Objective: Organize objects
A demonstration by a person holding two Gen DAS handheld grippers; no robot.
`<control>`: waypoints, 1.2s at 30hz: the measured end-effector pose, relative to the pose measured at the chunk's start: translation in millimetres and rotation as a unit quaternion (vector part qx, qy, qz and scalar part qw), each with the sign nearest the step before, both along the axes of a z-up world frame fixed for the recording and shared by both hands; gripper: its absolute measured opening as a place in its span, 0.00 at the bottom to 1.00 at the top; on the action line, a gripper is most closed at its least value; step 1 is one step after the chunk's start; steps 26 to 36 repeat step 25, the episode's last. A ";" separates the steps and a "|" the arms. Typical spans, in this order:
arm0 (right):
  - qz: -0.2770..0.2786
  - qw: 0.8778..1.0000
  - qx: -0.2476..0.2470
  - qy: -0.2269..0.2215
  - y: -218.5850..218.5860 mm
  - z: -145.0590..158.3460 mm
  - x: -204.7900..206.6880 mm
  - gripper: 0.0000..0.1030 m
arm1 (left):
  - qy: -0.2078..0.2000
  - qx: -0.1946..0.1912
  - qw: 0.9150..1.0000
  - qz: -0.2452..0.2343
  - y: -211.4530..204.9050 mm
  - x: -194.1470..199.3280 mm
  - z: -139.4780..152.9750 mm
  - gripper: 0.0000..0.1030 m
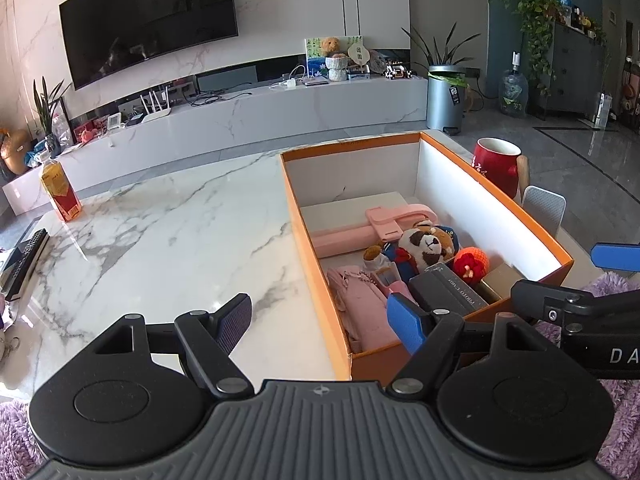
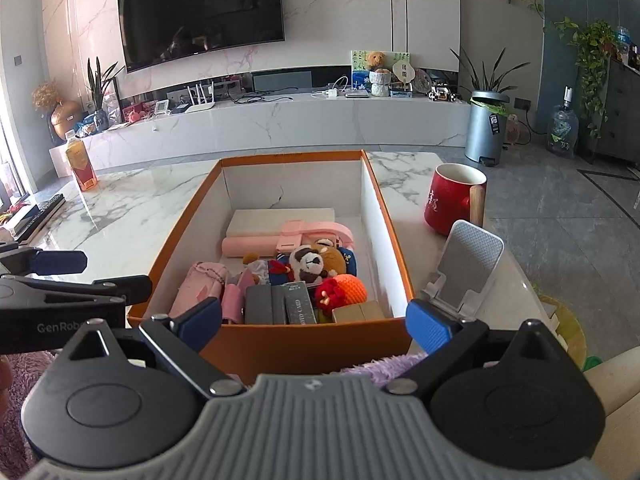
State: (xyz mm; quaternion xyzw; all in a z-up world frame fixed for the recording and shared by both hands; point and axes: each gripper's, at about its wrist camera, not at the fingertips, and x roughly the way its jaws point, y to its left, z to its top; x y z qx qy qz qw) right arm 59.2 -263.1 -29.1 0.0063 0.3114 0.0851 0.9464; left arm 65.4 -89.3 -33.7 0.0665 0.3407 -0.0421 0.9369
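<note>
Left gripper (image 1: 324, 322): black arms, blue ribbed pads, grey ribbed body, silver screws
Right gripper (image 2: 314, 326): the same; white "DA" lettering

This is a living room in a home. A big television (image 2: 202, 20) hangs on a marble wall above a long low cabinet (image 2: 280, 120) with a router, cables and a teddy bear (image 2: 376, 60). Potted plants (image 2: 592, 52) and a water jug (image 2: 564, 128) stand on the tiled floor.

Orange box (image 2: 280, 346); red mug (image 2: 448, 200); veined marble table (image 1: 160, 232).
</note>
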 end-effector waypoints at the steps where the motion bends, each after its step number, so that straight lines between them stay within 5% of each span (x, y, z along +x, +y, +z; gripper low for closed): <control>1: 0.000 1.000 0.001 0.001 -0.3 -0.3 0.4 0.95 | 0.000 0.001 1.000 0.000 0.0 0.2 0.5 0.85; 36: 0.004 1.000 -0.005 0.000 3.3 0.4 0.6 0.96 | -0.005 -0.004 1.000 0.006 5.2 -3.3 4.6 0.85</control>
